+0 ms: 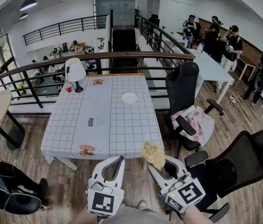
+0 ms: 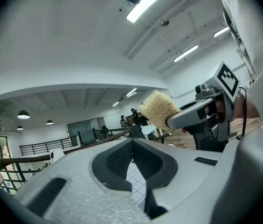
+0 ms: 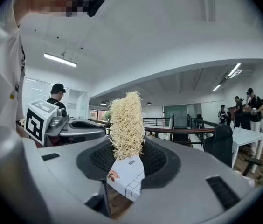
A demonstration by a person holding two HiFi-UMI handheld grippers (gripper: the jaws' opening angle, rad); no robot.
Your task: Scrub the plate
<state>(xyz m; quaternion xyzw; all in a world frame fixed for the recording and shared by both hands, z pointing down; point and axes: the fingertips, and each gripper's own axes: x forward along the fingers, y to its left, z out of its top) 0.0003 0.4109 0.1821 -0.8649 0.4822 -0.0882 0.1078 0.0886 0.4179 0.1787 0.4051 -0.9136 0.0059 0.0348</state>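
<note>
left gripper (image 1: 118,158) closed, empty; right gripper (image 1: 157,167) clamps fibrous scrubber (image 1: 153,154), its base hidden between jaws; plate (image 1: 129,97) distant, detail indistinct.

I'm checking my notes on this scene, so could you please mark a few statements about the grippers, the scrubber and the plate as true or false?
1. The right gripper is shut on a straw-coloured scrubber. True.
2. The left gripper holds the plate. False: it is shut and empty, and the plate lies on the table.
3. The scrubber is pressed against the plate. False: it is held up at the table's near edge, well apart from the plate.
4. A lamp stands at the far left of the table. True.
</note>
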